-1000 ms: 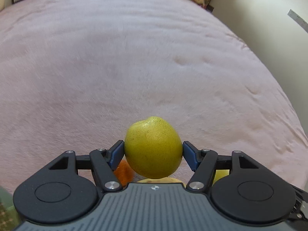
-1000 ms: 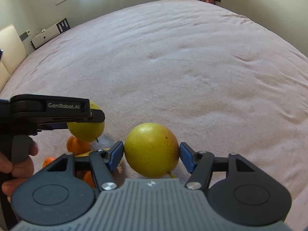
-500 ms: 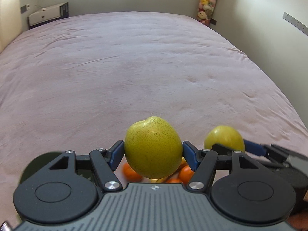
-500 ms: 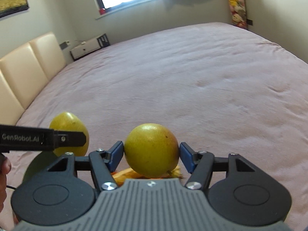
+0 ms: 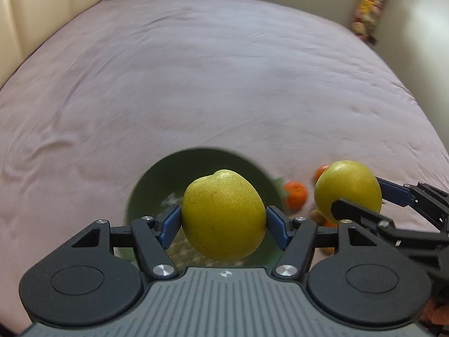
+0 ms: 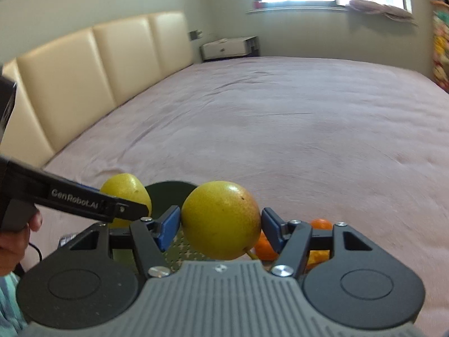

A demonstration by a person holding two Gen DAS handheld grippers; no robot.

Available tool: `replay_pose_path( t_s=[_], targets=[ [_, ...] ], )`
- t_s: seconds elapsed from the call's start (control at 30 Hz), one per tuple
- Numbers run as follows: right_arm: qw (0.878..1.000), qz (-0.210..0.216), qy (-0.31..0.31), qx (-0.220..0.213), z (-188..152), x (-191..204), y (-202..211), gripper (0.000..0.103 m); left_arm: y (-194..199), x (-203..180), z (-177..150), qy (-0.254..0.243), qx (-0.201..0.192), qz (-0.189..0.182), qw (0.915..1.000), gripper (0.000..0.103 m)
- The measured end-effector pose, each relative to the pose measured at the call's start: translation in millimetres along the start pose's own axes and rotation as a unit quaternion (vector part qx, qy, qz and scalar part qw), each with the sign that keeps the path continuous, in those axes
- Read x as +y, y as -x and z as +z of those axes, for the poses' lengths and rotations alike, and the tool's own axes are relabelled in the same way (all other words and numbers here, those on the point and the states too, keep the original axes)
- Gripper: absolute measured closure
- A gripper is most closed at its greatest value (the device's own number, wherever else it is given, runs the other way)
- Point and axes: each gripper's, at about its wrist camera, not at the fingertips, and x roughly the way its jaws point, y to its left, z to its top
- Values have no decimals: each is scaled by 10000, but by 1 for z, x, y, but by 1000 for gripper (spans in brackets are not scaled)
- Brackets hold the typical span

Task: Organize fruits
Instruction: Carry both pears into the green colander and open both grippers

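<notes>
My left gripper (image 5: 223,221) is shut on a yellow-green pear (image 5: 223,217) and holds it above a dark green bowl (image 5: 157,177) on the pink bedspread. My right gripper (image 6: 220,223) is shut on a second yellow pear (image 6: 220,219); it also shows in the left wrist view (image 5: 348,188), to the right of the bowl. In the right wrist view the left gripper's pear (image 6: 126,191) is at the left, with the bowl (image 6: 168,193) behind it. Small oranges (image 5: 294,195) lie on the bed right of the bowl, and they also show in the right wrist view (image 6: 320,224).
The pink bedspread (image 5: 224,84) stretches far ahead. A cream padded headboard (image 6: 84,78) runs along the left. A white low unit (image 6: 228,47) stands by the far wall under a window. A patterned mat (image 6: 179,250) lies under the bowl.
Both grippers have swung left with their pears. The green bowl has come into full view under the left gripper's pear. The oranges now sit to the right.
</notes>
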Motion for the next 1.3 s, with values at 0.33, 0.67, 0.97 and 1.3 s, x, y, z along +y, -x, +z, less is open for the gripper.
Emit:
replay_pose_path(
  t_s=[0.33,0.67,0.97,1.3],
  targets=[
    [9730,388,2157,727,2,55,-67,42,-20,20,-17,-185,359,203,9990,28],
    [9123,816,3828,1201,-11,71,-102,42,-51,27,-20,-325,828,511,9947,28],
    [8850,1135,4222,1603,-19,63,-127,42,-70,20,-23,-568,1047,618,9910,28],
    [8688,1217,4395,1927,-26,64,-142,42,-88,19,-27,-512,1338,566,9881,28]
  ],
)
